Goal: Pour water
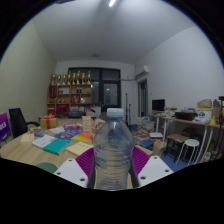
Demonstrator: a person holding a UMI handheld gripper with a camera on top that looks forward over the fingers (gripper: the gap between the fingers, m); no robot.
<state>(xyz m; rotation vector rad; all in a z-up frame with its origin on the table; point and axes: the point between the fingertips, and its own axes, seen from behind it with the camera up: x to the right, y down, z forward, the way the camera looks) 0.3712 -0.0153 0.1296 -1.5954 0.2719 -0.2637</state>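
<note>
There is one view only, from a wide-angle camera riding on the gripper (112,172) and looking forward along its two fingers (84,163), which show low in the view. It sits very near a water bottle (112,150) that stands between the fingers and fills the middle ground. The camera faces level across a cluttered worktop (45,150) beyond the fingers, toward a far wall with a dark window (105,95) and shelves (68,95). Much ceiling (110,30) shows above, and desks (190,125) stand off to the right of the fingers.
</note>
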